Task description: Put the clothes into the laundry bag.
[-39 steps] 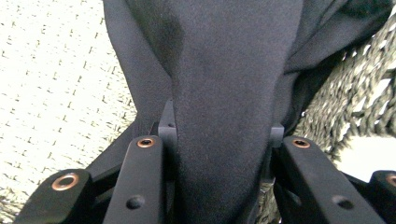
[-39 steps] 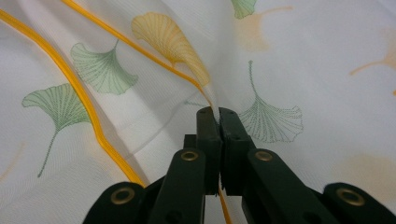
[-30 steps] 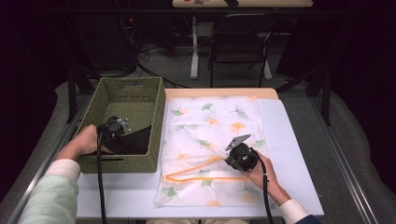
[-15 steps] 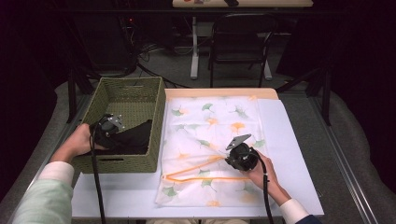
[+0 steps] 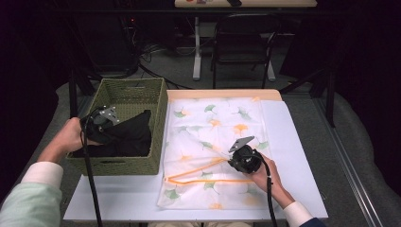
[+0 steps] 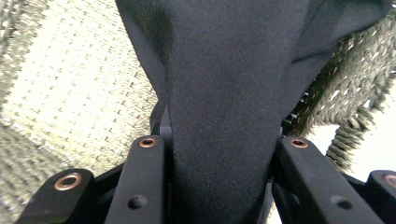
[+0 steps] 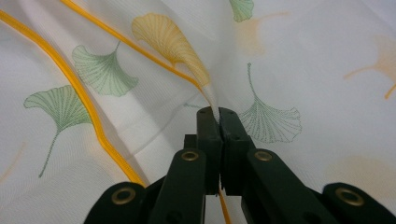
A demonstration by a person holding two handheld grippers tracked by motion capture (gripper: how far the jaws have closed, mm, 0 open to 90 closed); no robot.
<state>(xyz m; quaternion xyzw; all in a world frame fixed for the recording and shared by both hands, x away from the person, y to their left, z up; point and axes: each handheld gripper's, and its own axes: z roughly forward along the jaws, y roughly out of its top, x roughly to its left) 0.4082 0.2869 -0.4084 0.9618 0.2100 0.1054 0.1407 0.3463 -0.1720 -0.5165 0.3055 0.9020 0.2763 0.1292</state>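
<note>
between the jaws of the left gripper a thick fold of black cloth is clamped, the jaws having just closed on it; the fold runs straight out from the jaws and widens away from them. seen from the high view, the cloth lies inside the green woven basket, its long axis running from the gripper toward the basket's right wall. at the right gripper, the jaws are pressed together on a pinch of white mesh laundry bag printed with ginkgo leaves; its orange zipper edge passes left of the jaws. the bag lies flat on the white table beside the basket.
</note>
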